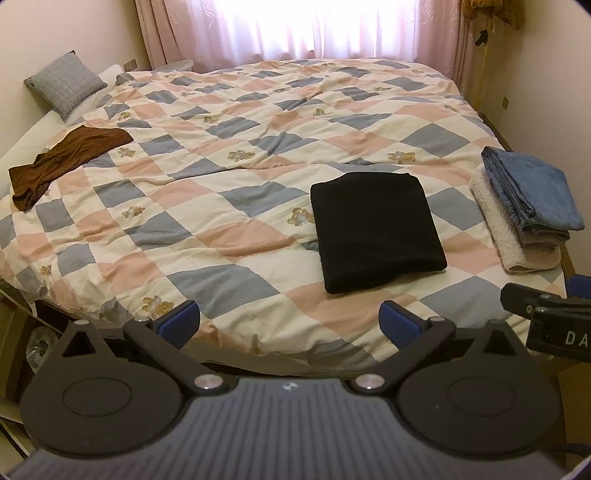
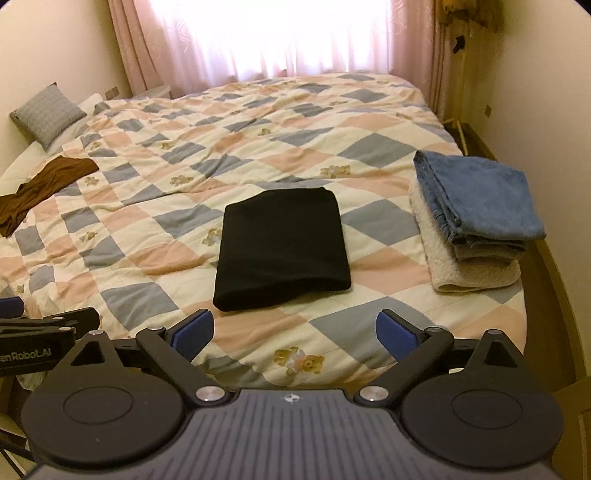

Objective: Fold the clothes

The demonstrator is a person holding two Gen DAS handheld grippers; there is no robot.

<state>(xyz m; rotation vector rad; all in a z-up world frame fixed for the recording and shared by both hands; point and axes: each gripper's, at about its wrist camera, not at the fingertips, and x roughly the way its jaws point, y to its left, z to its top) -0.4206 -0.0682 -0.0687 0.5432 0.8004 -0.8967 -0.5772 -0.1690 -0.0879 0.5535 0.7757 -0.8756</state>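
Your left gripper (image 1: 289,319) hangs over the near edge of the bed with its blue-padded fingers (image 1: 180,320) spread wide and nothing between them. Your right gripper (image 2: 294,330) sits beside it in the same state, fingers wide apart and empty, a little further right along the near edge.

The black garment (image 2: 282,245) lies folded into a neat rectangle on the checked quilt (image 2: 155,236), just beyond your right gripper and slightly to the right of your left one. To its right, near the right edge of the bed, you have a stack: folded blue jeans (image 2: 480,194) on top, a grey layer under them, and a cream fleecy piece (image 2: 469,275) at the bottom. The black garment and the stack lie apart, with bare quilt between them.

Far to the left, a brown garment (image 1: 62,158) lies unfolded and rumpled, partly on the quilt and partly on the white sheet. A grey cushion (image 1: 64,83) leans at the far left corner, and pink curtains (image 1: 295,29) hang behind the bed.
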